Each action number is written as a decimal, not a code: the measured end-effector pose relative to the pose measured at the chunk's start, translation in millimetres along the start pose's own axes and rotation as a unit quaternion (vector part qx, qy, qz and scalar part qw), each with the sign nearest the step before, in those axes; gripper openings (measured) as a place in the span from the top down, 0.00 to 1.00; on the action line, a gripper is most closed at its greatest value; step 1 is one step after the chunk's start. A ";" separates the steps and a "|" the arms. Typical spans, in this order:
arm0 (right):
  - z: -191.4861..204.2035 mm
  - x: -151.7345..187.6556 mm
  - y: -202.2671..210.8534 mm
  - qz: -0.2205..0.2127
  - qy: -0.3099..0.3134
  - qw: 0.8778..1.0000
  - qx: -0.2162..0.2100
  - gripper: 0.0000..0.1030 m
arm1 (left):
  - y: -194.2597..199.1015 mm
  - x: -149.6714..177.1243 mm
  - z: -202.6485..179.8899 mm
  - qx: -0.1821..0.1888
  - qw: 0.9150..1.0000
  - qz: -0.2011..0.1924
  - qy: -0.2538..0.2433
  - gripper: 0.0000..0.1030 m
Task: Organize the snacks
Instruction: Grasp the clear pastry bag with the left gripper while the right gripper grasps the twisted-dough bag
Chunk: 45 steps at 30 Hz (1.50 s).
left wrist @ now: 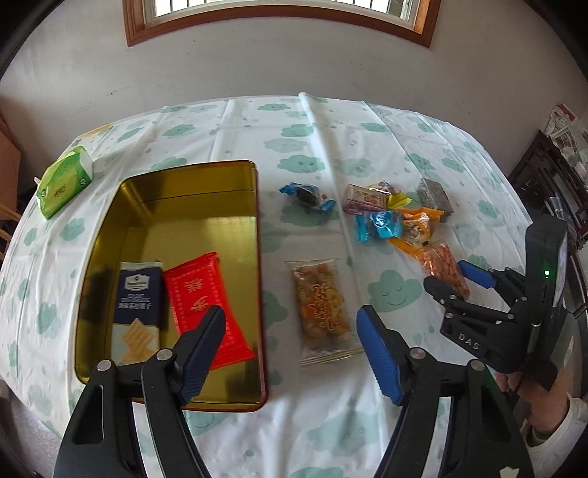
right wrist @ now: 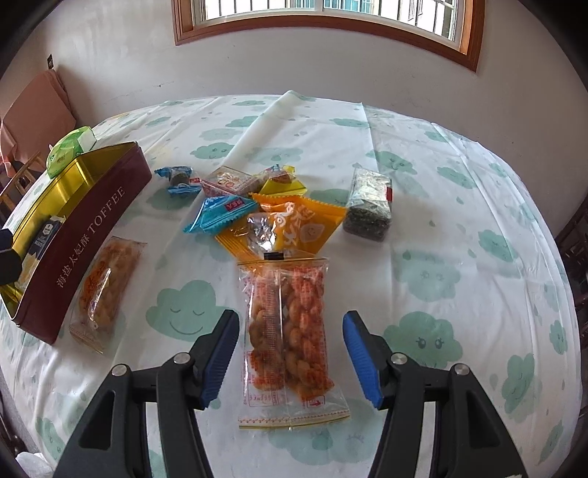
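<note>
White cloth (right wrist: 459,206) printed with green clouds covers the table under a wood-framed window (right wrist: 330,18). Right gripper (right wrist: 290,353) hangs with its jaws apart on either side of a clear pack of orange twists (right wrist: 290,331); the pads stand clear of the wrapper, which lies flat on the cloth. Just beyond that pack sits the snack pile (right wrist: 279,217), with a dark green block (right wrist: 367,206) to its right. Left gripper (left wrist: 290,342) is also open and holds nothing; a second twist pack (left wrist: 321,309) lies between and just ahead of its fingers. Left of it stands the gold tin (left wrist: 205,235), holding a red packet (left wrist: 205,294) and a cracker pack (left wrist: 137,305).
</note>
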State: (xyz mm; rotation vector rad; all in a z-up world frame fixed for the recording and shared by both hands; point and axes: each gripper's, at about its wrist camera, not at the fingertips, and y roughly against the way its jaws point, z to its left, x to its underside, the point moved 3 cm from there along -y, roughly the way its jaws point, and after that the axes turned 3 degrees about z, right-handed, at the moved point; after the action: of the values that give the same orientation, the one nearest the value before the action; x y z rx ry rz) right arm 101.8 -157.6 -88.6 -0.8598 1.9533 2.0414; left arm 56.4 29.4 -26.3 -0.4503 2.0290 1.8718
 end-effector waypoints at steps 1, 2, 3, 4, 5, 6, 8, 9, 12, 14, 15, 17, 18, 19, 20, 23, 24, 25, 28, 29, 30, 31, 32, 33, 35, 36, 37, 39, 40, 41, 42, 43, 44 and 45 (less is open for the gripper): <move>-0.2 0.0 -0.6 0.000 0.001 1.000 0.000 0.53 | -1.9 -0.2 -3.7 0.002 1.000 0.003 -0.002 0.34; -0.4 0.9 -1.3 0.001 0.002 1.000 -0.005 0.60 | -4.3 -0.4 -7.9 0.005 1.000 0.006 -0.004 0.34; -0.9 1.5 -1.2 -0.001 0.003 1.000 -0.007 0.60 | -6.9 -0.6 -12.0 0.008 1.000 0.010 -0.005 0.35; -1.9 2.7 -0.6 -0.002 0.004 1.000 -0.007 0.60 | -10.3 -0.6 -15.4 0.012 1.000 0.016 -0.003 0.37; -3.3 3.7 0.0 -0.003 0.005 1.000 -0.006 0.61 | -13.3 -0.5 -18.1 0.015 1.000 0.022 -0.002 0.39; -6.0 5.6 1.1 -0.006 0.003 1.000 -0.003 0.61 | -15.5 -0.4 -19.8 0.020 0.999 0.027 0.000 0.39; -14.9 9.0 3.2 -0.010 -0.005 1.000 0.004 0.61 | -20.4 -0.8 -24.2 0.030 0.999 0.039 0.003 0.43; -22.7 11.1 4.3 -0.013 -0.015 1.000 0.012 0.61 | -22.1 -0.9 -25.7 0.032 0.999 0.044 0.004 0.44; -49.5 15.6 5.5 -0.018 -0.050 0.998 0.024 0.61 | -27.6 -2.4 -29.5 0.040 0.998 0.057 0.010 0.47; -65.3 17.1 5.9 -0.021 -0.068 0.997 0.031 0.61 | -33.2 -4.1 -29.9 0.044 0.996 0.075 0.022 0.50; -72.2 17.9 5.8 -0.022 -0.077 0.996 0.032 0.61 | -35.6 -4.6 -29.7 0.048 0.995 0.083 0.029 0.51; -79.6 18.6 5.4 -0.024 -0.084 0.996 0.029 0.61 | -40.7 -7.6 -29.8 0.052 0.993 0.097 0.037 0.54; -80.2 19.0 5.4 -0.026 -0.083 0.996 0.031 0.61 | -42.8 -9.0 -30.0 0.052 0.993 0.100 0.039 0.54; -80.2 19.5 5.3 -0.028 -0.080 0.996 0.034 0.61 | -45.0 -10.6 -29.6 0.052 0.992 0.104 0.042 0.55; -78.8 20.2 5.1 -0.029 -0.076 0.996 0.040 0.60 | -47.7 -12.3 -29.4 0.050 0.992 0.108 0.044 0.55; -75.6 21.4 5.2 -0.035 -0.066 0.996 0.055 0.60 | -54.9 -15.4 -27.0 0.045 0.990 0.119 0.055 0.58; -76.9 21.7 5.6 -0.036 -0.070 0.996 0.051 0.60 | -56.8 -16.6 -24.8 0.043 0.990 0.121 0.061 0.58; -77.5 21.7 5.9 -0.036 -0.072 0.996 0.048 0.60 | -59.0 -17.3 -23.1 0.042 0.989 0.124 0.065 0.59; -78.2 22.0 6.2 -0.036 -0.072 0.996 0.047 0.60 | -64.8 -18.9 -19.1 0.034 0.989 0.127 0.073 0.59; -78.0 22.2 6.2 -0.036 -0.071 0.996 0.048 0.60 | -65.9 -19.1 -18.2 0.030 0.989 0.127 0.074 0.59; -78.6 22.3 6.3 -0.036 -0.071 0.996 0.048 0.60 | -66.9 -19.9 -17.9 0.027 0.989 0.126 0.074 0.59; -77.9 22.0 6.1 -0.036 -0.072 0.996 0.047 0.60 | -68.8 -20.2 -17.5 0.024 0.989 0.127 0.075 0.59; -77.7 21.9 6.0 -0.036 -0.072 0.996 0.047 0.60 | -71.1 -20.4 -17.5 0.022 0.989 0.128 0.075 0.59; -77.4 21.8 6.1 -0.036 -0.072 0.996 0.047 0.60 | -73.4 -20.5 -17.5 0.021 0.988 0.130 0.074 0.59; -77.7 22.1 6.3 -0.036 -0.071 0.996 0.047 0.59 | -79.5 -19.8 -17.1 0.013 0.988 0.135 0.073 0.59; -78.2 22.3 6.5 -0.036 -0.072 0.996 0.047 0.59 | -80.5 -19.6 -17.0 0.010 0.988 0.135 0.072 0.59; -78.1 22.4 6.5 -0.036 -0.072 0.996 0.046 0.59 | -81.0 -20.1 -18.1 0.008 0.989 0.132 0.068 0.59; -77.6 21.7 5.7 -0.035 -0.072 0.996 0.046 0.59 | -83.1 -21.2 -19.4 0.005 0.989 0.131 0.065 0.59; -77.7 21.8 5.8 -0.035 -0.072 0.996 0.046 0.59 | -83.6 -21.3 -19.8 0.004 0.989 0.129 0.064 0.59; -77.8 21.9 6.0 -0.035 -0.072 0.996 0.046 0.59 | -84.2 -21.1 -20.7 0.002 0.990 0.130 0.061 0.59; -77.8 21.9 6.0 -0.035 -0.072 0.996 0.046 0.59 | -84.7 -21.3 -21.7 0.000 0.990 0.129 0.059 0.59; -77.8 21.8 5.8 -0.035 -0.073 0.996 0.046 0.59 | -85.2 -21.1 -22.7 -0.002 0.990 0.128 0.057 0.59; -77.6 21.9 5.9 -0.035 -0.072 0.996 0.046 0.59 | -85.3 -20.6 -24.1 -0.004 0.990 0.127 0.054 0.59; -77.5 21.9 5.9 -0.035 -0.072 0.996 0.046 0.59 | -85.3 -20.1 -26.1 -0.004 0.991 0.127 0.051 0.60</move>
State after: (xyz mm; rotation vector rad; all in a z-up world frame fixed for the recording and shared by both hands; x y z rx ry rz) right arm 102.2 -238.2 -92.3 -0.7290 1.8954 1.9010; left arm 111.9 -3.5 -91.1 -0.3080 2.2372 2.0402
